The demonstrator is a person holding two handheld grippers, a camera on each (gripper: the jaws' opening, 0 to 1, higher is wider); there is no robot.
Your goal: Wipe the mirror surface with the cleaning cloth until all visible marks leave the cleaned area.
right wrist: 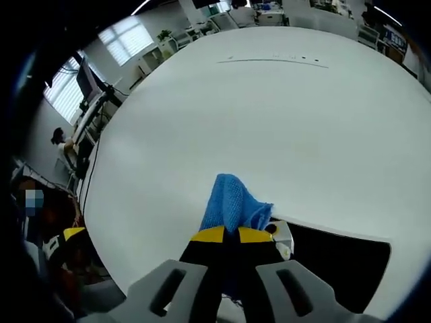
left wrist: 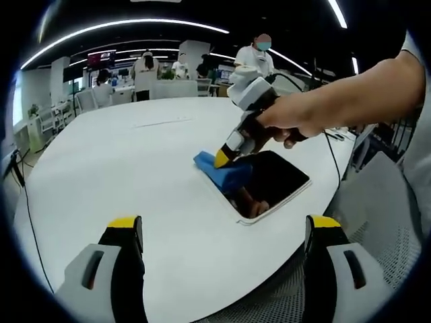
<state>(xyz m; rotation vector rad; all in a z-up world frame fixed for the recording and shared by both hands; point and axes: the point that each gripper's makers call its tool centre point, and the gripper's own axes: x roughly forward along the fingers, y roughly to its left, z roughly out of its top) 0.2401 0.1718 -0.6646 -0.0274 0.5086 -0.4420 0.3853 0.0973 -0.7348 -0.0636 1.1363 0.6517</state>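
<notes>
— Where is the blue cleaning cloth (left wrist: 225,173)?

— It sits on the corner of the flat dark mirror with a white frame (left wrist: 279,180). The mirror lies near the edge of the big white round counter (left wrist: 135,155). Part of the cloth hangs over onto the counter.

— Who has it?

— The right gripper (right wrist: 232,235), black with yellow tips. Its tips are squeezed together on the cloth. A hand (left wrist: 293,121) holds that gripper from above, tilted down at the mirror.

— And the other one?

— The left gripper (left wrist: 222,225) is held back over the counter, well apart from the mirror. Its two tips are spread wide with nothing between them.

— Anyone else around?

— Some people (left wrist: 254,55) stand far behind the counter, by desks and chairs.
</notes>
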